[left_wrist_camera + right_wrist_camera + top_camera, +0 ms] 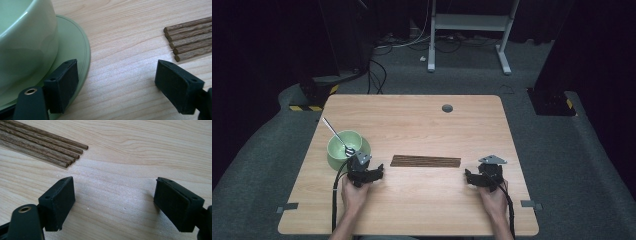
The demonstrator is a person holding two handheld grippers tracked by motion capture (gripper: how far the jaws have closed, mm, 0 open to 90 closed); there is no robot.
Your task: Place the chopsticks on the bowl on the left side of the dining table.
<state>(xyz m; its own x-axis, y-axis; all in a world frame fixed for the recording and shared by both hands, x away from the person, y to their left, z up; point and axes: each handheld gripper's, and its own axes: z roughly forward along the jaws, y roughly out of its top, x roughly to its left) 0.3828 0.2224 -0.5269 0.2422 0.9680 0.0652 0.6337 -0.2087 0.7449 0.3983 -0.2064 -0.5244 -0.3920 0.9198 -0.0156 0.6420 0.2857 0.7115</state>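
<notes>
A pale green bowl (344, 145) stands on a matching saucer (75, 47) at the table's left, with a metal spoon (337, 135) leaning in it. A row of dark wooden sticks (426, 161) lies side by side in the middle. My left gripper (373, 175) rests on the table just in front of the bowl, jaws open and nothing between them; in the left gripper view its left pad sits over the saucer's rim. My right gripper (472, 178) rests to the right of the sticks (42, 145), open, with bare wood between its pads.
The wooden table (422, 125) has a round grey grommet (447, 108) near its far edge. Tape marks (287, 207) stick out at both front corners. Behind the table are cables and a white desk frame (469, 30) on grey carpet.
</notes>
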